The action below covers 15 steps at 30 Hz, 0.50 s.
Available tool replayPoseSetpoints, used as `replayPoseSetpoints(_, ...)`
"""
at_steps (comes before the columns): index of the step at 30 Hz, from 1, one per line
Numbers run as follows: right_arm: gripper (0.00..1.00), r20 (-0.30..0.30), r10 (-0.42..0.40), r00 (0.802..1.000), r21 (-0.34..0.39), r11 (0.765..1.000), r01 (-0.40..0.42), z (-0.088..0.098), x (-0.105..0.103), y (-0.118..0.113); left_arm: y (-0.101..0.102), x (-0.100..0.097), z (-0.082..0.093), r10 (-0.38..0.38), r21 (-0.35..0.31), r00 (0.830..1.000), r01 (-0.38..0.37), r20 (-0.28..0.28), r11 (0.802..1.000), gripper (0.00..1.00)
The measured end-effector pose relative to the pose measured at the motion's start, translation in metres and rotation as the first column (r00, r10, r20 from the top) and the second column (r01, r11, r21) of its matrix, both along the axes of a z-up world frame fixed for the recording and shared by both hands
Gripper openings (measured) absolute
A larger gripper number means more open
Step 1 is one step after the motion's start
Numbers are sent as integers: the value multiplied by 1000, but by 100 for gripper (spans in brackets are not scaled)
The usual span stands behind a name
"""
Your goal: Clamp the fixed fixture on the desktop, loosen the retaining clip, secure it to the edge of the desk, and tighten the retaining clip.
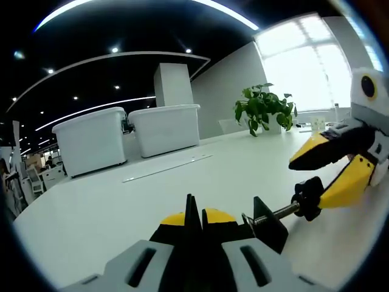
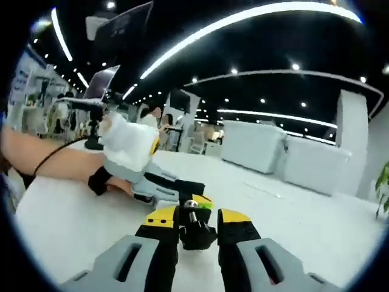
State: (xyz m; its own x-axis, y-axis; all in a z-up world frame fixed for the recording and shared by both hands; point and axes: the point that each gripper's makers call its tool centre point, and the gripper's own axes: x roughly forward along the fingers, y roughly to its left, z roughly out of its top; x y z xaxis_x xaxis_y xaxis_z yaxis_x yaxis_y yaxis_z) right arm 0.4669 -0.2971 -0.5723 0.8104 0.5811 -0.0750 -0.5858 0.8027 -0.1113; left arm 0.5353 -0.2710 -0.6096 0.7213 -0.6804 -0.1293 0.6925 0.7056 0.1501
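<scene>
Clamp held at both ends on the white desk [image 1: 121,201].

The clamp [image 1: 267,222] is gripped by the left gripper [image 1: 196,220], its screw knob [image 2: 193,226] pinched by the right gripper [image 2: 197,224]; the knob may slip if turned crookedly.

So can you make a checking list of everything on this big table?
Surface: white table, flat and mostly bare.
Job's things: black clamp with a threaded screw and black knob.
Clutter: two white lidded bins; a potted plant; a flat white strip.
Grippers: left tongs shut on the clamp; right tongs closed around the knob.
Cables: a black cable over the person's arm.
Surroundings: office with ceiling light strips, bright window, a microphone on a stand.
</scene>
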Motion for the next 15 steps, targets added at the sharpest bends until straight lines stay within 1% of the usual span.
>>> replayPoseSetpoints(1,22,-44,-6,999,43,999,7,-3,2,-2,0,0,0,0,0,1000,0,0,1000,7)
replayPoseSetpoints(2,23,-70,-20,997,57,998,25,-6,4,-5,0,0,0,0,0,1000,0,0,1000,7)
replayPoseSetpoints(3,23,-86,-28,996,94,995,36,-4,6,-8,0,0,0,0,0,1000,0,0,1000,7)
replayPoseSetpoints(4,22,-95,-47,994,114,992,58,-3,8,-13,0,-1,0,-1,0,1000,1,0,1000,7)
replayPoseSetpoints(5,22,-113,-45,993,145,987,61,-2,8,-15,0,-1,0,-1,0,1000,1,1,1000,7)
replayPoseSetpoints(7,22,-157,-30,987,181,982,58,-4,6,-15,0,-1,0,-3,0,1000,3,1,1000,7)
replayPoseSetpoints(12,21,-164,-16,986,177,983,46,-8,3,-11,0,-1,1,-3,0,1000,3,1,1000,7)
replayPoseSetpoints(15,19,-173,-6,985,187,982,39,-9,2,-9,0,-1,1,-3,0,1000,3,1,1000,7)
